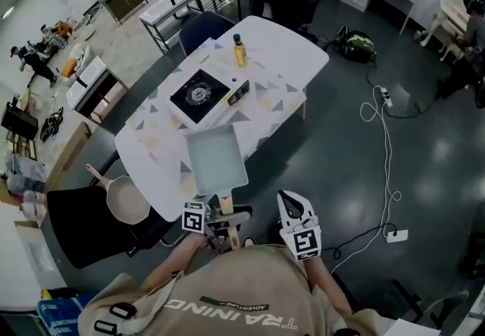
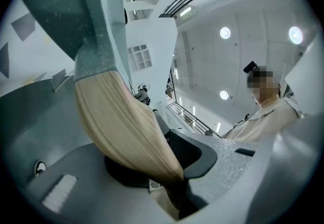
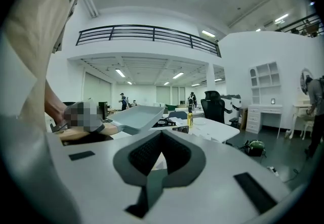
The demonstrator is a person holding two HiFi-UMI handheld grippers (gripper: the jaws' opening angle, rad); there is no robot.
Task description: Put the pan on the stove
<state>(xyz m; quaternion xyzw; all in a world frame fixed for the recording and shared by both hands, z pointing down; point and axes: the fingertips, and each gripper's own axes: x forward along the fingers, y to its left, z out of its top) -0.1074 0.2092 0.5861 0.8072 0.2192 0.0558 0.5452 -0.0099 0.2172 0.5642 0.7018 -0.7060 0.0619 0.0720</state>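
A pale blue-green rectangular pan point(image 1: 216, 160) hangs over the near edge of the white table point(image 1: 288, 61). Its wooden handle point(image 2: 121, 127) runs between the jaws of my left gripper point(image 1: 225, 211), which is shut on it. In the left gripper view the pan's body point(image 2: 66, 10) fills the upper left. The black stove point(image 1: 199, 94) lies further along the table, beyond the pan. My right gripper point(image 1: 286, 198) hovers off the table to the pan's right, shut with nothing in it. The right gripper view shows the pan point(image 3: 134, 117) to the left, with the stove point(image 3: 166, 123) behind it.
A yellow bottle point(image 1: 239, 51) stands on the table past the stove. A round cream pan point(image 1: 126, 201) rests on a black seat at the left. Chairs, desks and people are at the far end; cables point(image 1: 383, 130) trail across the floor on the right.
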